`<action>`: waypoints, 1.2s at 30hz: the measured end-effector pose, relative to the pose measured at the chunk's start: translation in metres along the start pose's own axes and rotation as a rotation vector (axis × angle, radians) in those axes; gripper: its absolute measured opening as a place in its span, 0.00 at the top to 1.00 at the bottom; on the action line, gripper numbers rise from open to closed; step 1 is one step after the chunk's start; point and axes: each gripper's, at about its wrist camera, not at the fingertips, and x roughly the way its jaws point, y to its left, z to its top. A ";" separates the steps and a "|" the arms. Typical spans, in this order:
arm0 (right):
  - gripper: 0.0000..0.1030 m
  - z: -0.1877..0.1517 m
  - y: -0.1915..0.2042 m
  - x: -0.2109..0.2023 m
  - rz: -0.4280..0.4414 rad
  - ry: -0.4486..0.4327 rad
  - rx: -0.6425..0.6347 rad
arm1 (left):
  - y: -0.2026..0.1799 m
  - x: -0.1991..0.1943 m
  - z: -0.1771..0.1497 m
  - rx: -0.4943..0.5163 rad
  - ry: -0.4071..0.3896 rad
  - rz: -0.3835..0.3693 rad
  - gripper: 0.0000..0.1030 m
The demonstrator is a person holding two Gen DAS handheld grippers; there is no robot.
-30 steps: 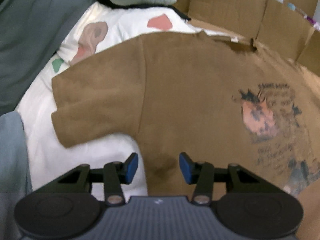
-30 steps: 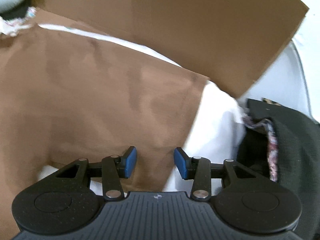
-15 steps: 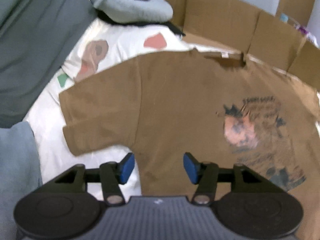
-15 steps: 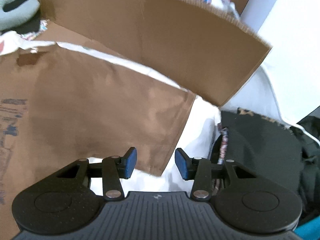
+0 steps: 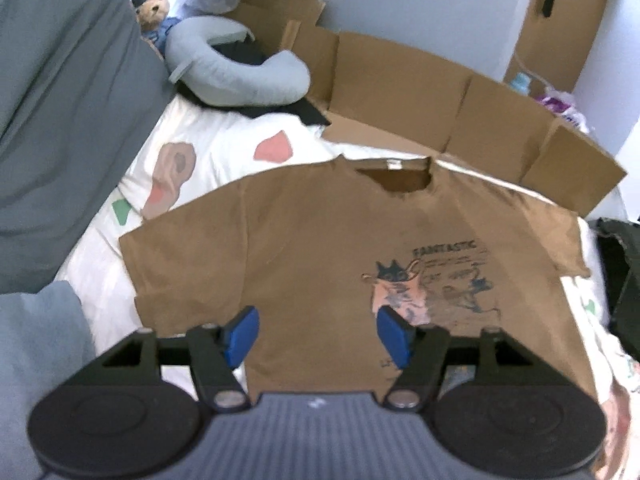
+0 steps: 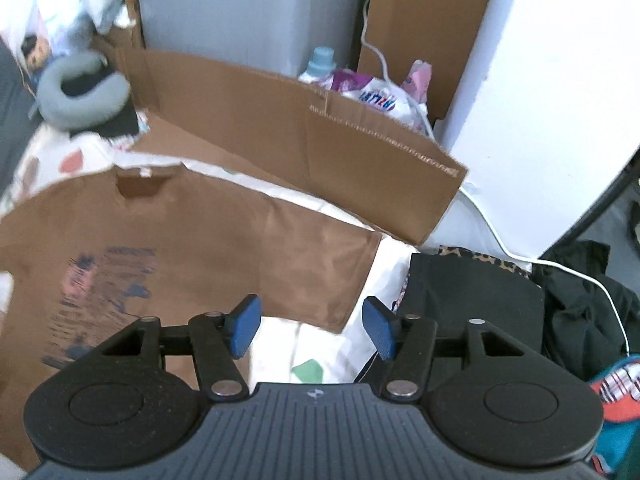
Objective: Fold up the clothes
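Observation:
A brown T-shirt with a printed picture on its chest lies spread flat, front up, on a white patterned bedsheet. Its collar points away from me and both sleeves are laid out. My left gripper hovers open above the shirt's lower body, nothing between its blue pads. In the right wrist view the same brown T-shirt fills the left half. My right gripper hangs open above the edge of the shirt's right sleeve and the sheet, holding nothing.
A flattened cardboard box stands along the far side of the bed. A grey neck pillow lies at the back left, a grey blanket on the left. Dark clothes are piled at the right, with a white cable across them.
Both grippers have risen and pulled back from the shirt, so more of the bed and room shows. Both jaws have opened wider.

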 end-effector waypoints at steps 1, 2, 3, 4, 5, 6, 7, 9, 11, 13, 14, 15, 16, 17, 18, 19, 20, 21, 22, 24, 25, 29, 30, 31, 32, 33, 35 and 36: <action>0.38 0.005 0.001 -0.012 0.010 0.000 0.014 | 0.000 -0.005 0.003 -0.003 0.001 -0.010 0.34; 0.38 0.009 0.003 -0.025 0.019 -0.001 0.028 | 0.001 -0.010 0.006 -0.007 0.003 -0.026 0.34; 0.37 0.014 0.004 -0.037 0.028 0.000 0.047 | 0.001 -0.014 0.009 -0.005 0.006 -0.031 0.34; 0.35 0.019 0.006 -0.048 0.040 0.005 0.063 | 0.001 -0.017 0.012 -0.003 0.009 -0.036 0.34; 0.33 0.024 0.008 -0.060 0.049 0.010 0.075 | 0.002 -0.020 0.015 -0.001 0.012 -0.042 0.34; 0.31 0.028 0.011 -0.070 0.051 0.014 0.069 | 0.001 -0.024 0.018 0.007 0.014 -0.043 0.34; 0.26 0.032 0.015 -0.080 0.051 0.016 0.059 | 0.000 -0.029 0.022 0.015 0.016 -0.043 0.34; 0.24 0.042 0.022 -0.098 0.037 0.010 0.023 | -0.001 -0.039 0.027 0.019 0.013 -0.051 0.34; 0.22 0.052 0.028 -0.112 0.035 0.015 0.007 | 0.000 -0.051 0.034 0.020 0.010 -0.058 0.31; 0.20 0.061 0.034 -0.126 0.042 0.017 -0.001 | 0.000 -0.062 0.042 0.030 0.013 -0.060 0.27; 0.18 0.063 0.037 -0.133 0.038 0.022 -0.004 | 0.000 -0.067 0.046 0.034 0.015 -0.062 0.27; 0.18 0.065 0.041 -0.140 0.033 0.027 -0.006 | 0.000 -0.072 0.050 0.039 0.016 -0.063 0.27; 0.18 0.066 0.044 -0.146 0.028 0.034 -0.006 | 0.000 -0.077 0.054 0.044 0.018 -0.064 0.27; 0.17 0.067 0.046 -0.151 0.030 0.039 -0.007 | 0.000 -0.083 0.059 0.045 0.016 -0.063 0.27; 0.17 0.068 0.049 -0.156 0.033 0.044 -0.007 | 0.000 -0.089 0.064 0.042 0.015 -0.061 0.25; 0.16 0.067 0.050 -0.160 0.038 0.048 -0.006 | 0.000 -0.094 0.069 0.041 0.019 -0.066 0.22; 0.16 0.066 0.052 -0.163 0.044 0.053 -0.004 | -0.001 -0.100 0.074 0.040 0.022 -0.071 0.22; 0.16 0.065 0.052 -0.165 0.051 0.054 -0.001 | -0.003 -0.105 0.078 0.047 0.024 -0.076 0.21; 0.16 0.063 0.052 -0.166 0.057 0.053 0.001 | -0.005 -0.111 0.082 0.058 0.022 -0.075 0.19; 0.16 0.059 0.052 -0.168 0.075 0.052 0.003 | -0.010 -0.122 0.090 0.082 0.018 -0.059 0.17; 0.16 0.058 0.051 -0.169 0.086 0.052 0.004 | -0.012 -0.127 0.095 0.084 0.023 -0.052 0.16; 0.16 0.052 0.046 -0.166 0.135 0.045 0.018 | -0.022 -0.143 0.113 0.075 0.033 -0.037 0.15; 0.16 0.051 0.043 -0.165 0.147 0.044 0.024 | -0.024 -0.146 0.117 0.074 0.032 -0.033 0.14; 0.16 0.050 0.041 -0.164 0.160 0.042 0.030 | -0.028 -0.149 0.123 0.072 0.038 -0.034 0.14; 0.16 0.049 0.039 -0.162 0.172 0.040 0.037 | -0.031 -0.151 0.128 0.069 0.043 -0.036 0.14; 0.15 0.048 0.036 -0.160 0.180 0.038 0.052 | -0.034 -0.153 0.134 0.065 0.048 -0.044 0.14; 0.15 0.045 0.029 -0.154 0.206 0.034 0.091 | -0.042 -0.158 0.146 0.058 0.048 -0.047 0.14; 0.15 0.043 0.026 -0.151 0.222 0.031 0.109 | -0.046 -0.160 0.152 0.054 0.049 -0.049 0.14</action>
